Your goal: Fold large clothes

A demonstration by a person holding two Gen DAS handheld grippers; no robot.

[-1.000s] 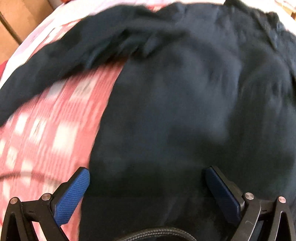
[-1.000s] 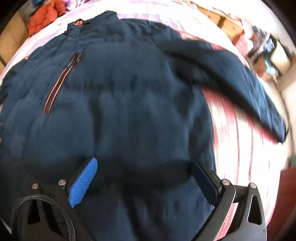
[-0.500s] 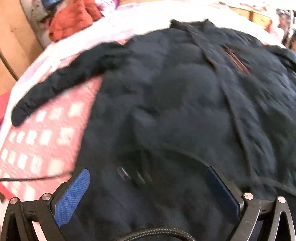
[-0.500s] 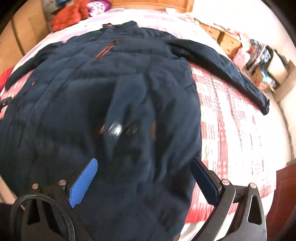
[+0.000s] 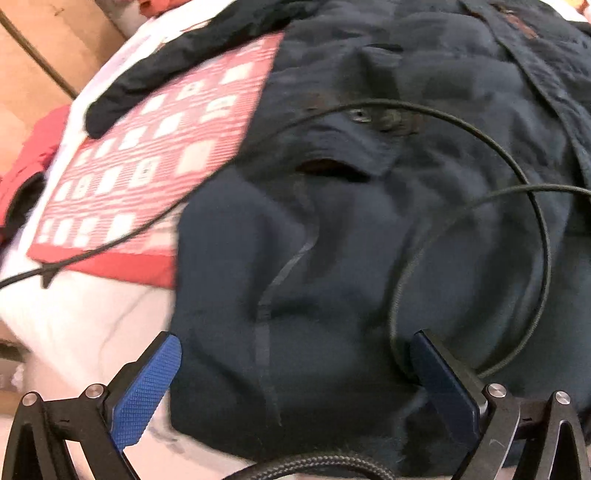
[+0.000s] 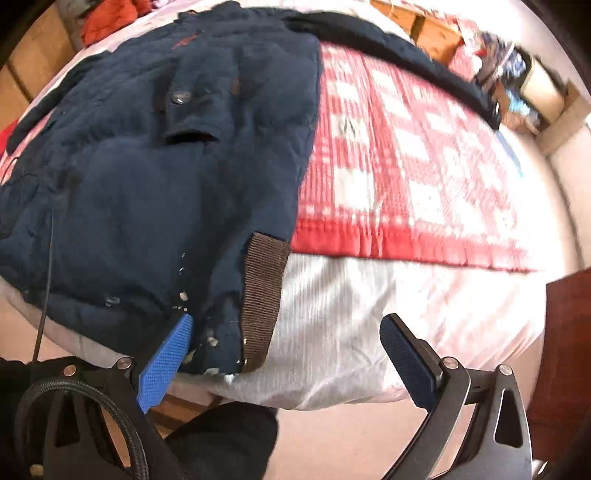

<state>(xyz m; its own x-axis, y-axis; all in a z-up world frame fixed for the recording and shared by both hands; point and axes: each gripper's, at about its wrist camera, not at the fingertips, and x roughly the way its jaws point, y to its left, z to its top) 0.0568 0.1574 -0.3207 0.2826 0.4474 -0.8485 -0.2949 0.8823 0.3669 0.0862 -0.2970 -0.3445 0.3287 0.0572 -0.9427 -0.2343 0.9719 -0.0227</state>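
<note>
A large dark navy padded jacket (image 5: 369, 221) lies spread on a bed, front up, sleeves out to each side. My left gripper (image 5: 295, 373) is open and empty, low over the jacket's bottom hem near its left corner. In the right wrist view the jacket (image 6: 147, 166) fills the left half, and a brown ribbed tab (image 6: 262, 295) marks its bottom right corner. My right gripper (image 6: 286, 354) is open and empty, with that corner just inside its left finger (image 6: 166, 358).
A red and white checked blanket (image 6: 406, 166) covers the bed over a white sheet (image 6: 351, 314). Black cables (image 5: 517, 206) loop over the jacket. Red clothes (image 6: 110, 14) lie at the bed's far end. A wooden cabinet (image 6: 569, 350) stands at the right.
Both grippers have drawn back from over the jacket's middle toward its bottom hem at the near edge of the bed. Both have stayed open.
</note>
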